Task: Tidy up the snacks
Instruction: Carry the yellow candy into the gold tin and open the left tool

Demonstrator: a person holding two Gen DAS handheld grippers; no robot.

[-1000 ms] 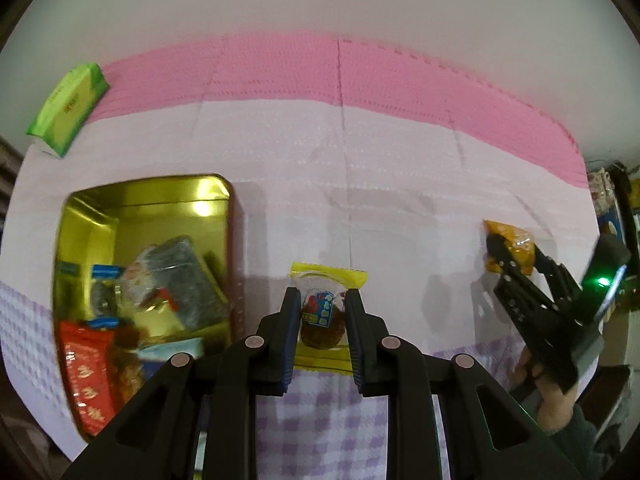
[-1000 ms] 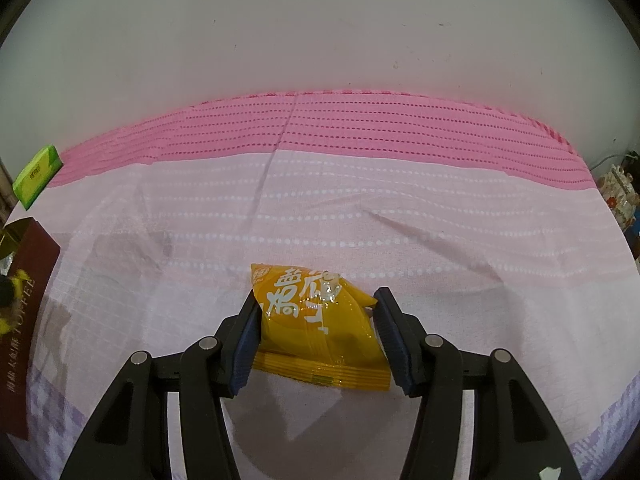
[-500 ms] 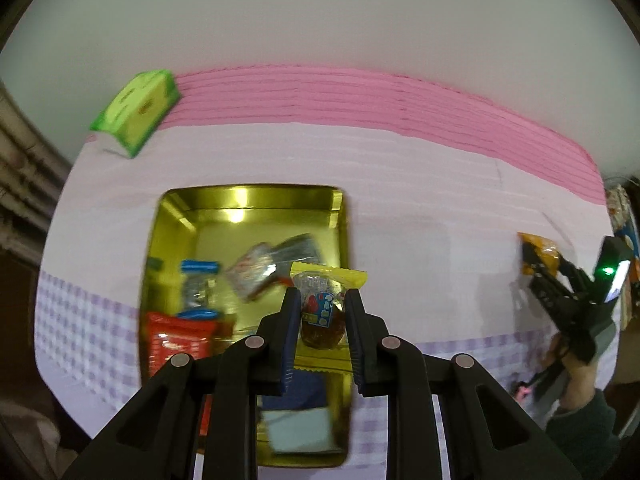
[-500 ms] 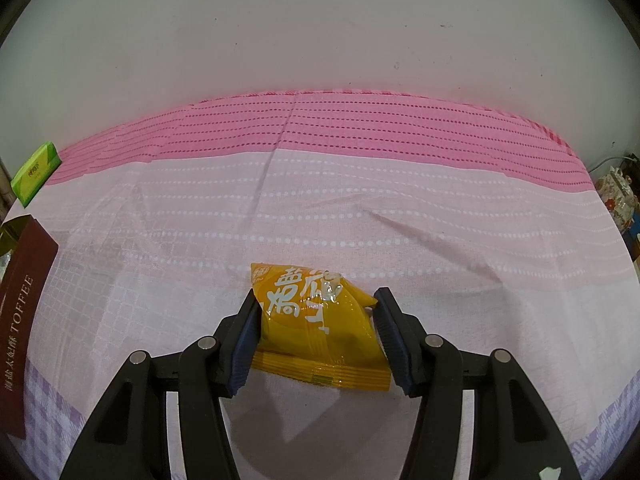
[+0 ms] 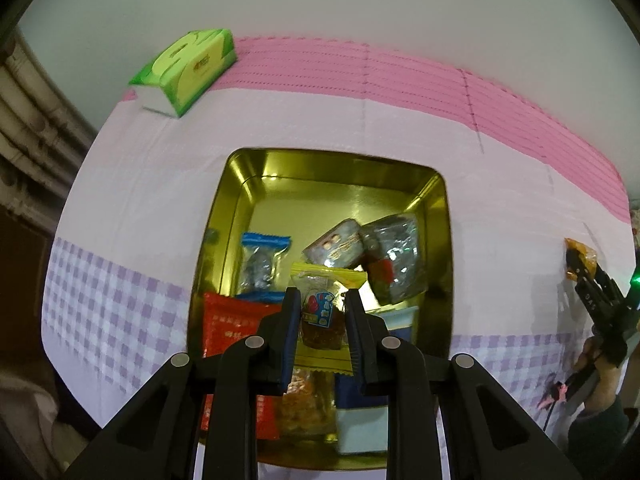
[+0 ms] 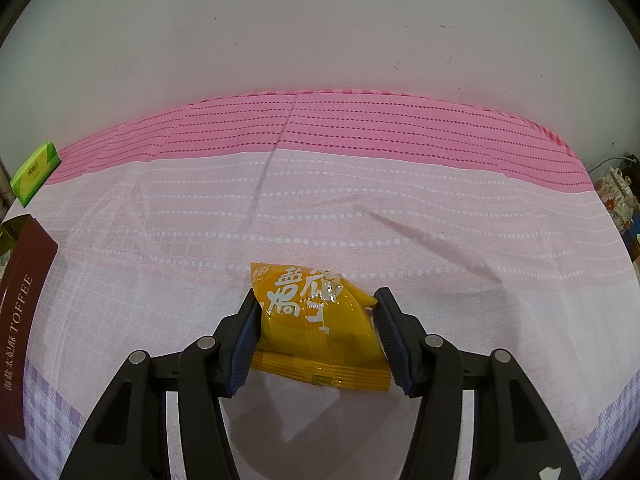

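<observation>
Both grippers pointed steeply down: the left gripper (image 5: 323,312) pinched a yellow-edged snack (image 5: 323,312) above the gold tin (image 5: 440,216); the right gripper (image 6: 316,328) clasped an orange packet (image 6: 320,320) on the cloth (image 6: 360,208).

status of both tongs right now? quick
Left tongs: closed on a yellow-edged snack packet, above the gold tin.
Right tongs: closed on an orange snack packet on the tablecloth.

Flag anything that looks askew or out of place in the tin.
In the gold tin, the packets lie jumbled: two clear-wrapped ones tilt against the right wall, overlapping, while the red packet and blue-ended packet lie flat. Nothing looks spilled.
</observation>
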